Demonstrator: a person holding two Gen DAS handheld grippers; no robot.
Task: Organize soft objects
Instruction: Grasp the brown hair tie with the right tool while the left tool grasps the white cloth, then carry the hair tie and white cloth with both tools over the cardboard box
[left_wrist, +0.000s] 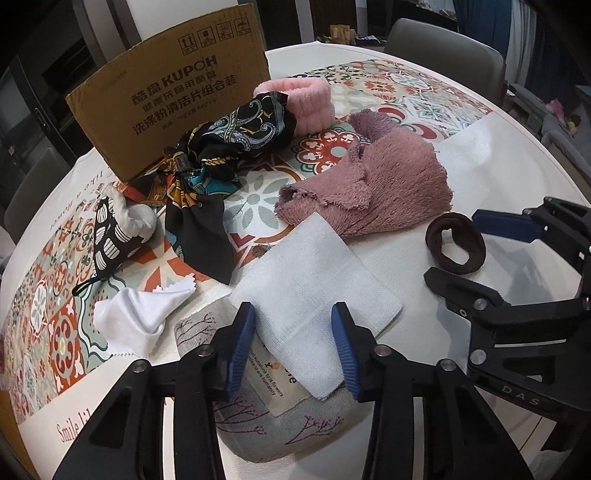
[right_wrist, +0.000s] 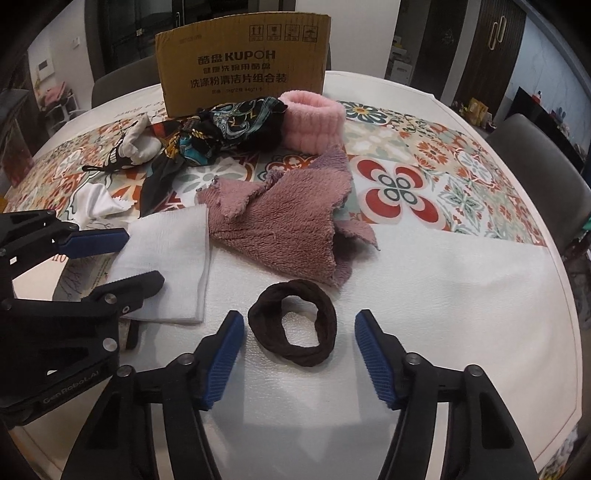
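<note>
With both jaw pairs wide and empty, my right gripper (right_wrist: 299, 356) brackets the brown hair band (right_wrist: 292, 328) at 12 o'clock; my left gripper (left_wrist: 293, 349) straddles the white cloth (left_wrist: 314, 295), ready for simultaneous pickup.

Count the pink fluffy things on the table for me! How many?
2. The light pink fluffy band stands at the back, right of the cardboard box. The dusty pink fuzzy cloth lies crumpled mid-table, beside the white cloth. More could hide inside the box.
</note>
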